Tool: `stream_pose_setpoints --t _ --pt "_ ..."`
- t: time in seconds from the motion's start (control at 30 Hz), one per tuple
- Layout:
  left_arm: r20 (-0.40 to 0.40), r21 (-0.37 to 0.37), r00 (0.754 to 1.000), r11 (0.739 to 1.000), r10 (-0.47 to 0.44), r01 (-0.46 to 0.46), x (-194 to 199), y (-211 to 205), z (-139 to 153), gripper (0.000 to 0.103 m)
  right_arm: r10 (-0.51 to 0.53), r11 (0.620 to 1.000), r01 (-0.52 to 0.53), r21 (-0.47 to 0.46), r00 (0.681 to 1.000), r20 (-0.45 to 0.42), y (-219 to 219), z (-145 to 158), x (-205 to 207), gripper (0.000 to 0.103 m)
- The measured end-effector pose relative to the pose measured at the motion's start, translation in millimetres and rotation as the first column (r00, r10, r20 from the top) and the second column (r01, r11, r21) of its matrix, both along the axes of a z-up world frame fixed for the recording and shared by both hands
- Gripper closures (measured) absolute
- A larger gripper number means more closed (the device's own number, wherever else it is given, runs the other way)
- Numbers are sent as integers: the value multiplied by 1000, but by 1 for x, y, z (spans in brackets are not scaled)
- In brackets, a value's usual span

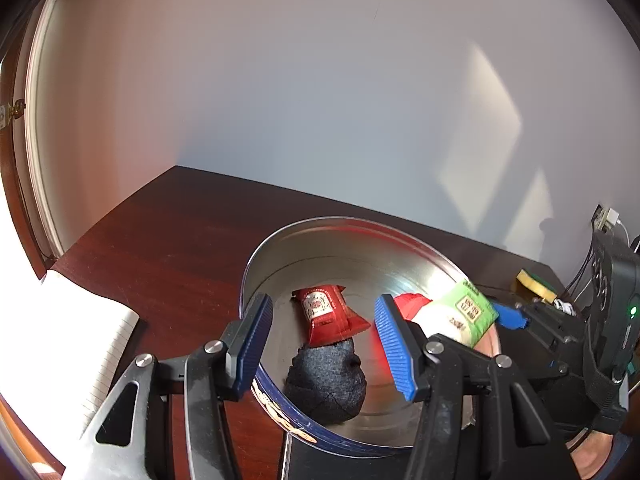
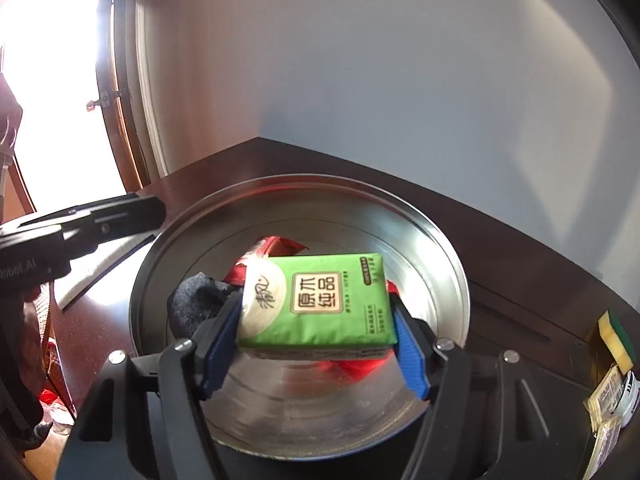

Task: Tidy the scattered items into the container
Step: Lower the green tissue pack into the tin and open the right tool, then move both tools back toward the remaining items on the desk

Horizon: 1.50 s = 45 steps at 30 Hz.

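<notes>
A round metal tin [image 1: 348, 240] [image 2: 448, 256] with a blue outer wall stands on the dark wooden desk. Inside it lie a red sauce packet [image 1: 326, 312] and a dark grey rolled sock [image 1: 328, 384] [image 2: 196, 300]. My right gripper [image 2: 316, 340] is shut on a green tissue pack [image 2: 320, 300] [image 1: 460, 312], held above the tin's inside over more red packets [image 2: 276, 248]. My left gripper [image 1: 324, 344] hangs open over the tin's near rim, nothing between its blue pads.
A lined notepad [image 1: 60, 340] lies on the desk at the left. A yellow and green sponge [image 2: 616, 340] [image 1: 534, 282] and small packets [image 2: 608, 400] sit at the right edge. Cables and a wall socket [image 1: 604, 216] are at the far right. A wall stands behind the desk.
</notes>
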State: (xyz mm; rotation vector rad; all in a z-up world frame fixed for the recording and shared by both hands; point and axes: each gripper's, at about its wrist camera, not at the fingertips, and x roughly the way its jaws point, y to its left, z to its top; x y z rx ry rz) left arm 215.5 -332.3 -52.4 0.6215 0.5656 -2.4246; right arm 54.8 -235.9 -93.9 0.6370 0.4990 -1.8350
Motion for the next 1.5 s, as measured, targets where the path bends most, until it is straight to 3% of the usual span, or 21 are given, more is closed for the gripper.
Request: stream_pose_setpoints --t 0.2,0.3,0.33,0.67,0.8,1.07,1.33,1.5 --pt "7 2 1000 1000 -10 10 1 3 0 47 0 1000 0 -9 1000 -11 -1 3 3 31" --pt "10 -7 1000 1000 -11 11 1 5 3 47 0 1000 0 -13 1000 -16 -1 4 4 6" --pt "9 -11 1000 1000 -10 10 1 6 5 47 0 1000 -1 -15 1000 -18 -1 5 5 4" --pt "20 -50 999 998 -25 26 -4 24 18 47 -39 997 37 -69 999 -30 15 25 1 2" --pt "11 -72 999 997 -40 41 -8 37 26 34 -76 993 74 -97 997 -21 37 35 -5 1" --pt "12 -88 994 990 -107 108 -28 63 32 33 -173 976 170 -138 985 -13 98 43 -23 0" --pt "52 -110 959 953 -279 283 -82 122 29 33 -342 924 337 -182 940 5 192 41 -42 0" --pt "77 -93 918 914 -390 396 -122 165 20 27 -509 837 503 -214 860 28 279 34 -58 0"
